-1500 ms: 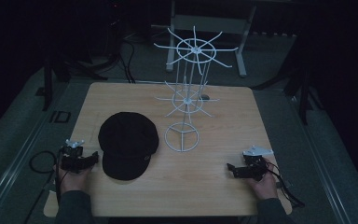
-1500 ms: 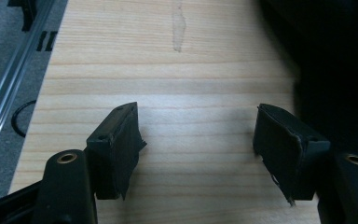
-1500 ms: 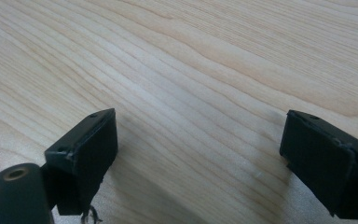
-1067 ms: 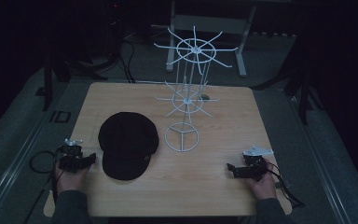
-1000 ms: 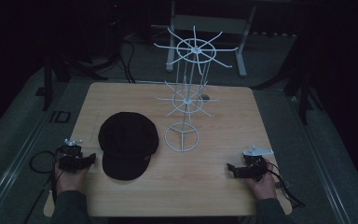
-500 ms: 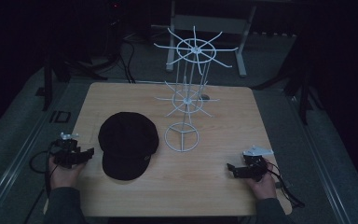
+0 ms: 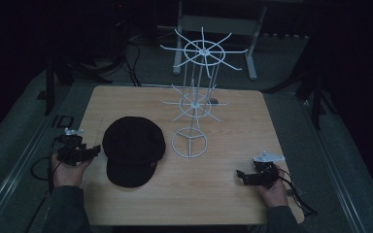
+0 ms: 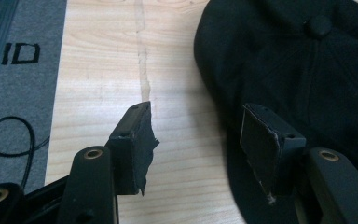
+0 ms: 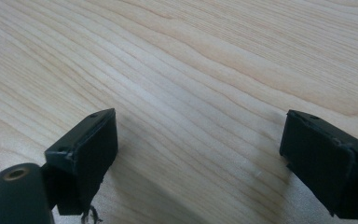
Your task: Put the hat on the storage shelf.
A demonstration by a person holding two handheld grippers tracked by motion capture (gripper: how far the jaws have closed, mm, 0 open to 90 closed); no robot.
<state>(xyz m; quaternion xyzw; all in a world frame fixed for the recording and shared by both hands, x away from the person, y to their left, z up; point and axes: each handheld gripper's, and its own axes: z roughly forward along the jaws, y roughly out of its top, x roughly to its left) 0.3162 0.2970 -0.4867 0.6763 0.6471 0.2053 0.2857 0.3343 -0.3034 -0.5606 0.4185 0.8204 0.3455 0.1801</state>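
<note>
left tongs [image 7: 94, 149]: jaws stand wide apart and have just been opening; nothing between them but bare wood. held off the table's left edge, near its front-left corner, tips aimed at the black cap [image 7: 133, 149]. in the left gripper view the left tongs [image 8: 196, 140] look down on the table [image 8: 107, 60], one pad over wood, the other over the rim of the black cap [image 8: 307, 70]. whether that pad touches the cloth cannot be told.

right tongs [image 7: 240, 175]: jaws also well apart, nothing held, at the front-right corner of the table [image 7: 223, 194], tips pointing toward the table's middle. in the right gripper view the right tongs [image 9: 198, 158] frame plain wood grain.

black cap: lies flat on the left half of the table, just beside the left tongs, well apart from the right tongs.

white wire rack [image 7: 194, 97]: stands upright at the table's middle toward the back edge; its ring base sits just right of the cap. nothing lies between the left tongs and the cap.

views compared: high view gives rack, both hands and trailing cables; left gripper view adds the cap's top button [image 8: 318, 26] and grey floor with lettering beyond the left edge.
</note>
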